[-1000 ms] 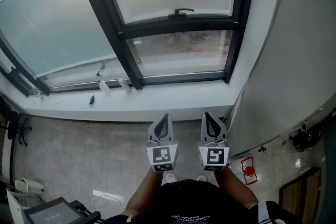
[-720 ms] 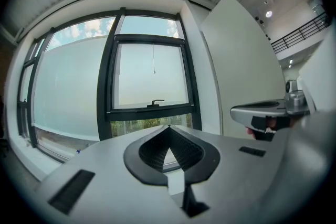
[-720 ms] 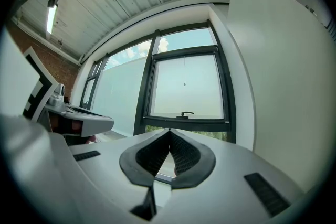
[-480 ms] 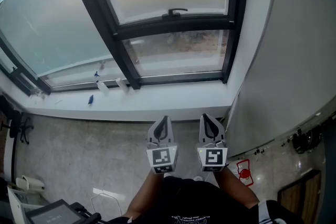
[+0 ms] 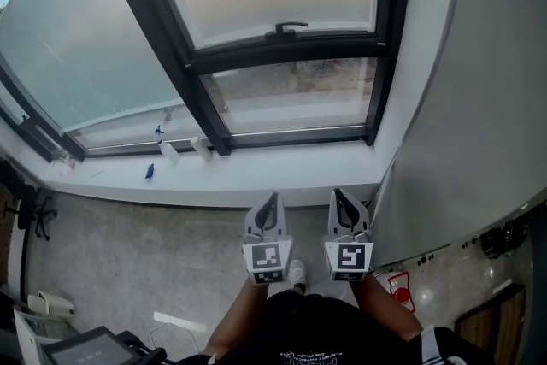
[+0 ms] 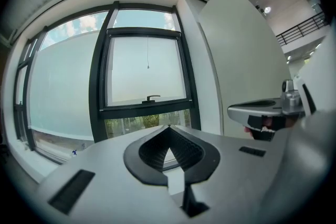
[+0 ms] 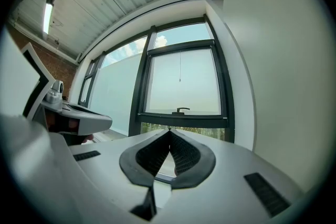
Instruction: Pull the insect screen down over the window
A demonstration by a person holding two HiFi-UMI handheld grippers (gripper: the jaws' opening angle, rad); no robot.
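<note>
Left tongs (image 5: 271, 201) and right tongs (image 5: 340, 197) closed; shirt print (image 5: 309, 352) illegible.

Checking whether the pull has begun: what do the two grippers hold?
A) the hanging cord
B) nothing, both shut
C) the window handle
B: the left gripper and right gripper each show jaws pressed together with nothing between them, well short of the window.
</note>
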